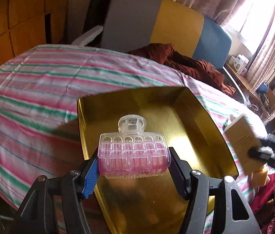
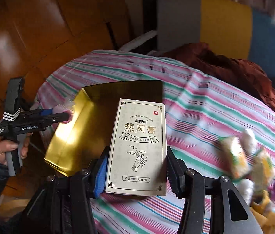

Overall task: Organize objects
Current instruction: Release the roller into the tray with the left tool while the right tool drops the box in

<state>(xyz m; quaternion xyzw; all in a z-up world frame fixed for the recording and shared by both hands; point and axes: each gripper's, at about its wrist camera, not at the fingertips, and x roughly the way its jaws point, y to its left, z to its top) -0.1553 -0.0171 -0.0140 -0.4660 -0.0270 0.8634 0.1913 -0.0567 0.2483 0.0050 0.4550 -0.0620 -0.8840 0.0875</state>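
My left gripper (image 1: 134, 165) is shut on a pink hair roller with a clear plastic clip (image 1: 134, 152), held above the open gold tray (image 1: 205, 117) that lies on the striped bedspread. My right gripper (image 2: 136, 167) is shut on a flat cream carton printed with gold characters (image 2: 137, 146), lifted over the near right edge of the gold tray (image 2: 67, 136). In the left wrist view the carton (image 1: 242, 144) hangs at the tray's right. In the right wrist view the left gripper (image 2: 63, 115) with the roller (image 2: 63, 109) is over the tray's left side, a hand (image 2: 6, 148) holding it.
Several small wrapped packets (image 2: 240, 152) lie blurred on the striped bedspread (image 2: 215, 107) at the right. A rust-brown cloth (image 1: 186, 62) is bunched at the far side. Grey, yellow and blue cushions (image 1: 176, 23) stand behind it. Wooden cupboards (image 2: 30, 39) fill the left.
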